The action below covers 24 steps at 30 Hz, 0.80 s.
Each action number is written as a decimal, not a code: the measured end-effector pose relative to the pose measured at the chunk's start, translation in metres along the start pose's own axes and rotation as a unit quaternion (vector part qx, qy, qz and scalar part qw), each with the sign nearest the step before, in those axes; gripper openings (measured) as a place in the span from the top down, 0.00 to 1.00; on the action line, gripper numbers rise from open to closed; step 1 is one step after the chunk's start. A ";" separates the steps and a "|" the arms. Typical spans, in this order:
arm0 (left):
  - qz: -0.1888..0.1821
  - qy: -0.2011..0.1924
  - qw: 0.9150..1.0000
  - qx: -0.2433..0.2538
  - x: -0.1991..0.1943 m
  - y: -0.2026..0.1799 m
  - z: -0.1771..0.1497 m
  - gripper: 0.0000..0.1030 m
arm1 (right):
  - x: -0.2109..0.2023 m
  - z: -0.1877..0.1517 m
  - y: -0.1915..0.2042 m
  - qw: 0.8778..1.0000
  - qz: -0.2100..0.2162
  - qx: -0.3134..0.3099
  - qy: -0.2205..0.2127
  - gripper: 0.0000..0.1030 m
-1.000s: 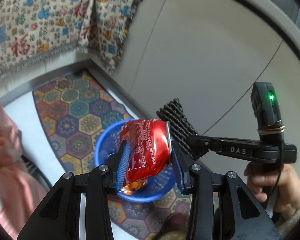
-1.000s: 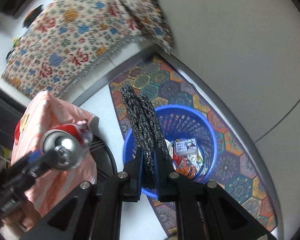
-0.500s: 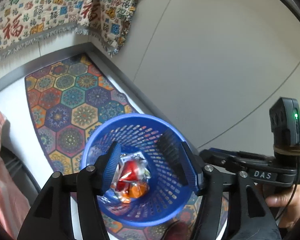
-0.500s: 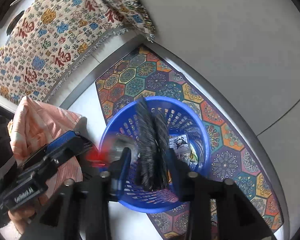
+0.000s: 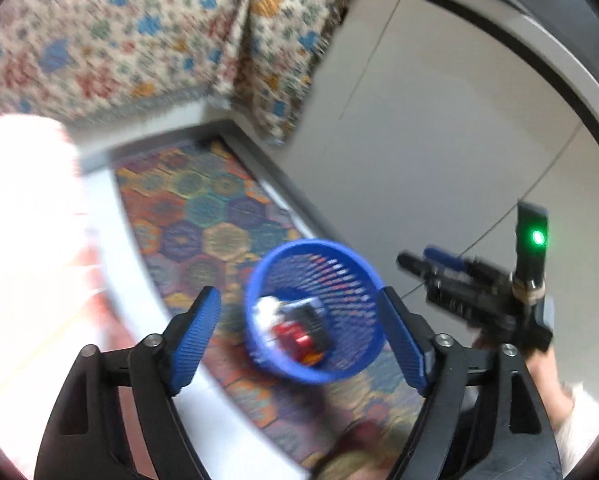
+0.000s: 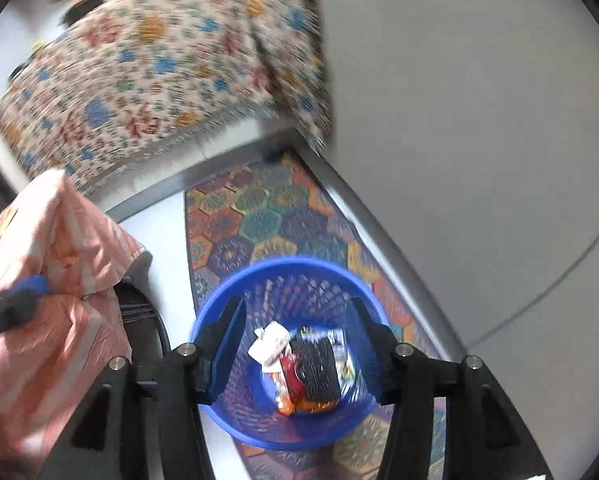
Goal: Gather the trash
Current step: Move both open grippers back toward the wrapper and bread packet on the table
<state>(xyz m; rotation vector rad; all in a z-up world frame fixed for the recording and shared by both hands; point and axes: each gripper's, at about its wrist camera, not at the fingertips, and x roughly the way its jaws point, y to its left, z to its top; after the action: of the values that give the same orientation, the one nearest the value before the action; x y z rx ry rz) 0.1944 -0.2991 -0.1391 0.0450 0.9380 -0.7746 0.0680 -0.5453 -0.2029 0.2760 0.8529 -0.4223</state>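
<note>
A blue mesh basket stands on the floor rug, below both grippers. In it lie a crushed red can, a black netted scrubber-like piece and a white wrapper. My left gripper hangs above the basket, its jaws opening wide with nothing between them. My right gripper is right over the basket, jaws opening too, nothing in them. The right gripper also shows at the right of the left wrist view, held by a hand. One blue left fingertip shows blurred at the left edge of the right wrist view.
The basket sits on a hexagon-patterned rug along a grey wall panel. A patterned cloth hangs behind. Pink striped fabric fills the left side, with a black wire frame beside it.
The left gripper let go of the red can and the right let go of the black netted piece; both now lie in the basket. Both jaws have opened and the left gripper has drawn back.
</note>
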 end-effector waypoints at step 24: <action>0.327 -0.006 0.933 -0.150 -0.154 0.331 -0.090 0.07 | -0.024 -0.016 0.449 0.937 0.158 -0.309 0.035 0.38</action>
<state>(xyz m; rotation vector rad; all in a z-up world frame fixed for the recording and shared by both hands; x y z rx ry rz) 0.2807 0.0650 -0.1748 0.0790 0.9424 -0.0112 0.2516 -0.1365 -0.1641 -0.1587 0.9500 0.1662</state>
